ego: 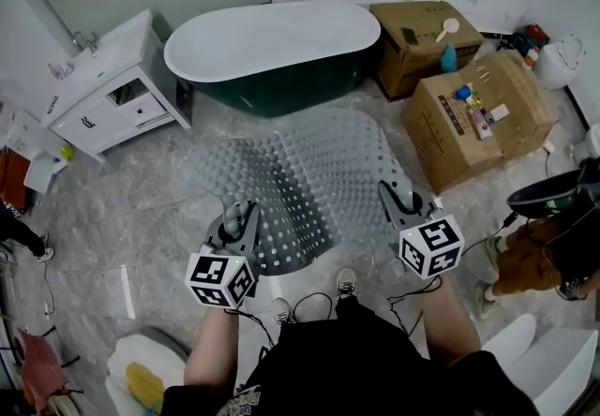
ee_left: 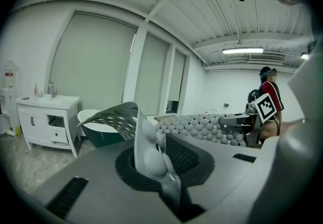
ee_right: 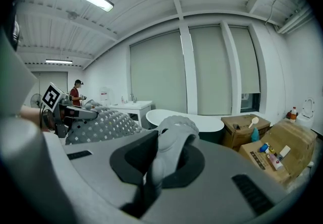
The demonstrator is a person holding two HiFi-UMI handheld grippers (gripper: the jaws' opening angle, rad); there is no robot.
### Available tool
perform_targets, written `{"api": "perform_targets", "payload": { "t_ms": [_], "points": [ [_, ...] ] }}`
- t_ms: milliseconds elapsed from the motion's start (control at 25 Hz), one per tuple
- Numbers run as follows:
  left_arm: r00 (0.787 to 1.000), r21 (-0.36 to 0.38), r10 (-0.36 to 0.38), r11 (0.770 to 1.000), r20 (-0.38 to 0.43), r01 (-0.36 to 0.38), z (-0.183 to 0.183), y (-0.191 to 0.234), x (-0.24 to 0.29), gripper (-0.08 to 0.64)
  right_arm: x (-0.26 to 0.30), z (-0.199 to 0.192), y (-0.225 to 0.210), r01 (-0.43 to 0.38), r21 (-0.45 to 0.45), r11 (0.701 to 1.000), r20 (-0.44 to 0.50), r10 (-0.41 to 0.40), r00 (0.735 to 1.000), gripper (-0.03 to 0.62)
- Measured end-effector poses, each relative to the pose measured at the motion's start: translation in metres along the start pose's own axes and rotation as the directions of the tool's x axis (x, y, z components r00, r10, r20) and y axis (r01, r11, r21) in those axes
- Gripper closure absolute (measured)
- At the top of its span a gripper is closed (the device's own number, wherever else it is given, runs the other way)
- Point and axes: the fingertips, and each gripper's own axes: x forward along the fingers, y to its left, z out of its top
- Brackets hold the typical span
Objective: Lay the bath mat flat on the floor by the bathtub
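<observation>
Both hand-held grippers, left [ego: 236,222] and right [ego: 401,201], are clamped onto the gray bath mat [ego: 300,175], holding it up near the bathtub [ego: 272,49].

My head camera looks steeply down past my arms: bathtub [ego: 272,49] at the top of its frame, my left gripper [ego: 239,217] and right gripper [ego: 398,199] close at the bottom. Each gripper camera rides right behind its own jaws, very near them, facing almost level toward the bathtub. All three views share the bathtub and the bath mat [ego: 300,170]. The left one also catches the sink cabinet [ego: 108,91] and my right gripper; the right one, the boxes [ego: 427,39] and my left gripper.
</observation>
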Motion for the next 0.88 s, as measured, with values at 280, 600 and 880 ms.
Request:
{"api": "perform_targets", "payload": {
  "t_ms": [280, 600, 880],
  "points": [
    [0.999, -0.022, 0.032, 0.999, -0.005, -0.032, -0.003, -0.018, 0.032, 0.505, 0.011, -0.006, -0.04, -0.028, 0.011, 1.0, -0.013, 0.028, 1.0, 0.563],
    [0.997, -0.024, 0.08, 0.996, -0.002, -0.08, 0.003, -0.035, 0.05, 0.505, 0.018, -0.007, -0.071, -0.07, 0.034, 0.997, -0.008, 0.07, 0.997, 0.563],
    [0.995, -0.012, 0.1, 0.995, -0.004, -0.1, 0.011, -0.044, 0.062, 0.505, 0.023, -0.002, -0.086, -0.102, 0.044, 0.994, 0.004, 0.101, 0.995, 0.563]
  ]
}}
